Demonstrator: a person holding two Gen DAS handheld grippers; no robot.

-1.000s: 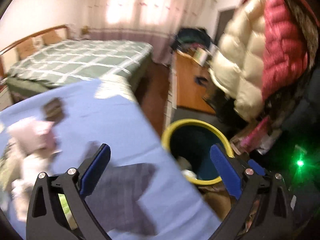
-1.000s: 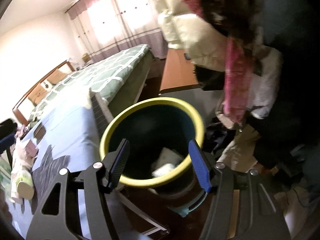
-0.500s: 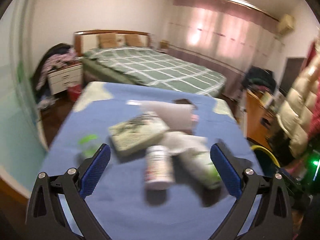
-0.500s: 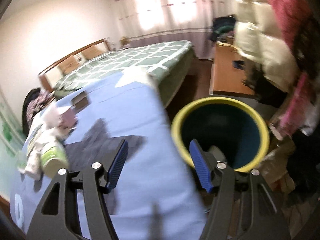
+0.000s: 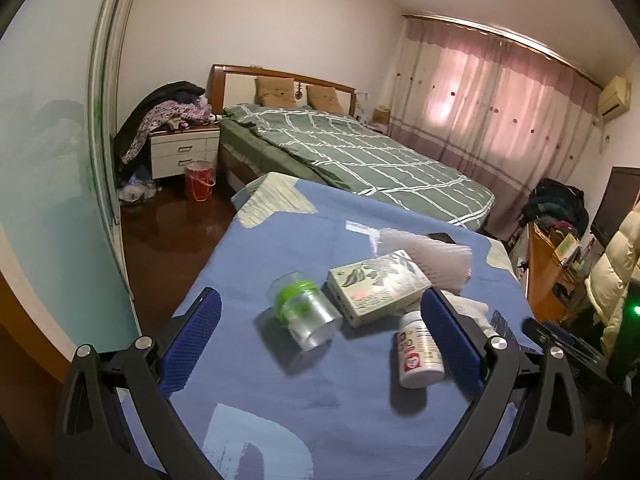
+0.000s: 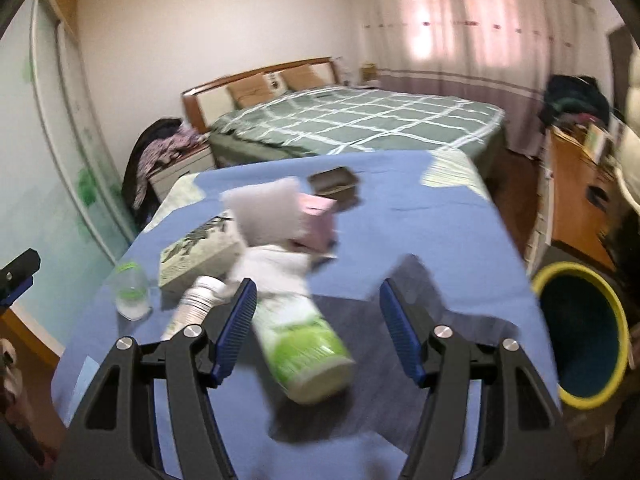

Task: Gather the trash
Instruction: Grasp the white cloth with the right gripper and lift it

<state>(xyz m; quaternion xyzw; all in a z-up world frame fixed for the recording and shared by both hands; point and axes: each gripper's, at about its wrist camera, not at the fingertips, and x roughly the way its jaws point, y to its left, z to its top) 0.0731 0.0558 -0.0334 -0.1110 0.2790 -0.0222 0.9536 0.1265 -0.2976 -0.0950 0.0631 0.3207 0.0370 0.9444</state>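
- The left tool points down at a slant over the near left part of the blue cloth-covered surface; its blue-padded jaws stand wide apart with nothing clamped.
- Between those jaws, lower on the cloth, lie a clear plastic jar with a green lid on its side and, just right of it, a white pill bottle with a red label, close to the right pad but untouched.
- Just beyond them a flat grey-green printed box lies tilted, with a white ribbed foam sheet behind it.
- The right tool also slants down over the near middle of the surface, jaws apart and gripping nothing.
- A green-and-white cylindrical container lies on its side between and just beyond the right tool's pads, nearer the left one; the picture is blurred, so contact cannot be told.
- Farther off sit crumpled white paper and a pink packet, heaped together.
- The dark round bin with a yellow rim stands on the floor off the surface's right edge, near side.
- The near right part of the cloth is bare; the left edge drops to dark wooden floor, and a green checked bed lies beyond the far edge.
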